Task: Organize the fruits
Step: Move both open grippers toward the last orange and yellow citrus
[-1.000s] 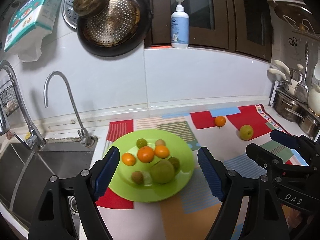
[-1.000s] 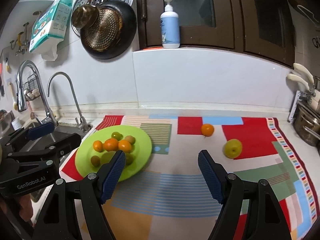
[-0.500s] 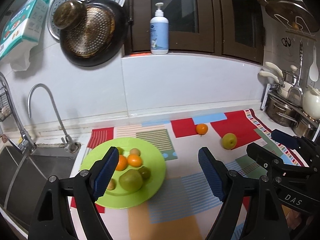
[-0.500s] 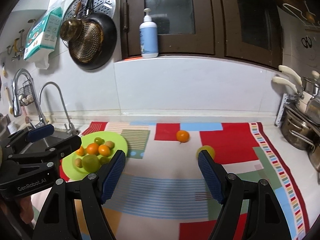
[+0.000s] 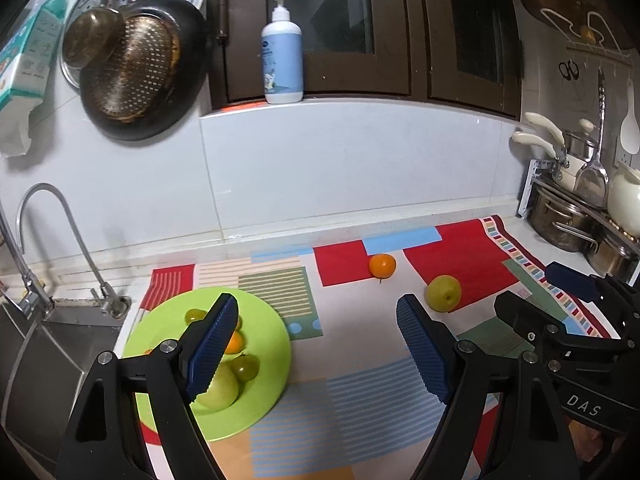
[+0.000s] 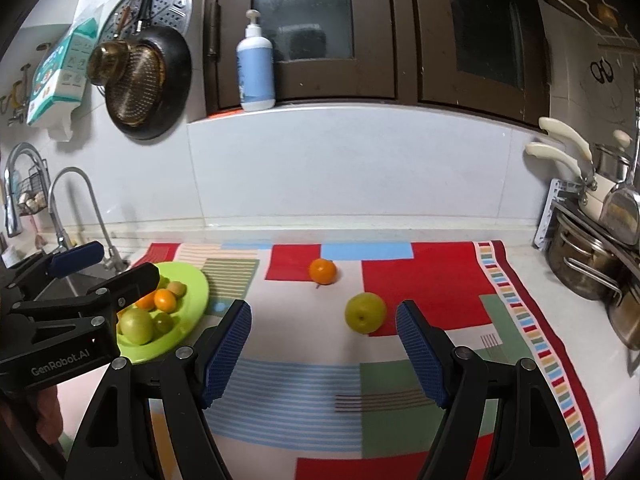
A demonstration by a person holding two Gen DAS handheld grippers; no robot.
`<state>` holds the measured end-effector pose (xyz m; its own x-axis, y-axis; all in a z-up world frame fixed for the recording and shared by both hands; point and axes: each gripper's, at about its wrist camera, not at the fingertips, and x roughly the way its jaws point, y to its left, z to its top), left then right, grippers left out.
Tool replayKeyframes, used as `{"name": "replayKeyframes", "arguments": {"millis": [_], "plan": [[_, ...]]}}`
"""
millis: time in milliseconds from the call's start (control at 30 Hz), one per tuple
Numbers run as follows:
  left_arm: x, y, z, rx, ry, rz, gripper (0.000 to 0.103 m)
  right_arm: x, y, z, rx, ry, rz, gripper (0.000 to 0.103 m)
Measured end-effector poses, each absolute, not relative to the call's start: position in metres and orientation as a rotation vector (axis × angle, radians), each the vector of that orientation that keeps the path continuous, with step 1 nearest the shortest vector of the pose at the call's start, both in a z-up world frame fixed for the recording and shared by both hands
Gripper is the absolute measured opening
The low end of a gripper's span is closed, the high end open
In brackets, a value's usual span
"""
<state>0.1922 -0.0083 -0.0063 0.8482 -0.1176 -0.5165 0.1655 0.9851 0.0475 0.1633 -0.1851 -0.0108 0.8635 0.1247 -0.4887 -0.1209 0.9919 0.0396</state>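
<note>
My left gripper's blue-padded finger hides part of the fruit on the round lime-green plate; in my right view the left gripper's black body covers that plate's near-left rim; the steel sink and the stacked steel pots run off the frame edges.

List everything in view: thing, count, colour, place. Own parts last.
plate: one, lime green, left end of mat, holding several fruits
orange: one, orange, loose on mat, mid-back
apple: one, yellow-green, loose on mat, nearer than the orange
mat: one, multicoloured patchwork, on counter
soap bottle: one, white-blue, window ledge
pans: several, dark and brass, hanging on wall
taps: two, chrome, over sink
pots: steel, far right
left gripper: black, blue fingers, open, empty
right gripper: same, open, empty
</note>
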Motion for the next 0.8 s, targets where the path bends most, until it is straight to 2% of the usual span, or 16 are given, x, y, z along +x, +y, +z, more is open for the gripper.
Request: {"name": "replayKeyframes", "arguments": {"millis": [800], "plan": [[0.298, -0.049, -0.08, 0.122, 0.708, -0.179, 0.081, 0.279, -0.208, -0.09, 0.02, 0.695, 0.109, 0.075]]}}
